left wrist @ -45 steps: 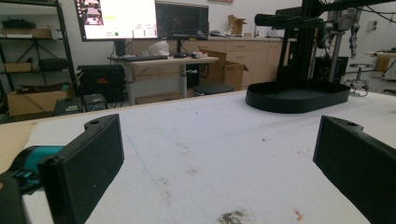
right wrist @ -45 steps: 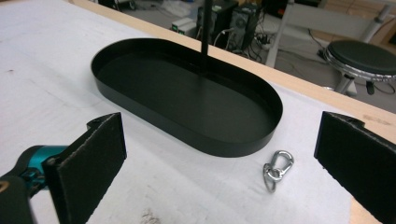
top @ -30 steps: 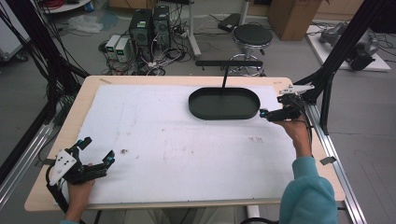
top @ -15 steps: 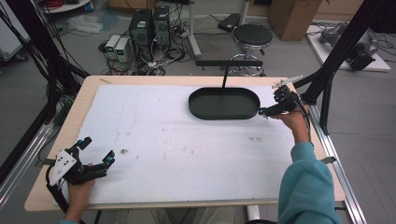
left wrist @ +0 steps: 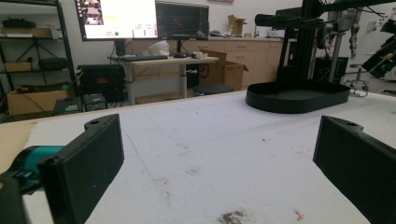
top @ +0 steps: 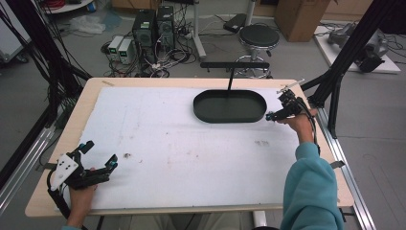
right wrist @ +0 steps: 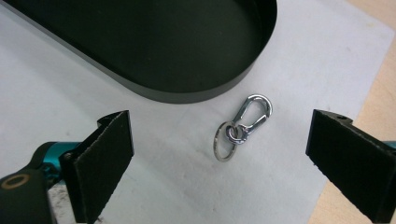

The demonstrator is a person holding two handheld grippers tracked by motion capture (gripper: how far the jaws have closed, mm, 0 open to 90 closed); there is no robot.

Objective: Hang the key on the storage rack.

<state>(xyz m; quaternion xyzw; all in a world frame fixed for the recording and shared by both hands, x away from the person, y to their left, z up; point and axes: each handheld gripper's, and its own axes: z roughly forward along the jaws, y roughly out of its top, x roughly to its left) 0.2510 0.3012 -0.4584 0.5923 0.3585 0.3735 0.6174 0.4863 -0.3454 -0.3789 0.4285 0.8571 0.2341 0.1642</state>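
The high view looks steeply down over the whole table (top: 143,88) from the person's edge. The left gripper view skims low across it toward the black oval tray (left wrist: 299,95) (far right corner); the right gripper view peers closely down at that tray's end.

I see a small silver snap hook (right wrist: 254,113) lying flat on the white table cover, joined at its narrow end to a thin metal key ring (right wrist: 225,143). The hook is closed and its rounded end points toward the black oval tray (right wrist: 187,88), just beside the tray's curved end wall but not touching it. The ring lies flat too, on the hook's far side from the tray.
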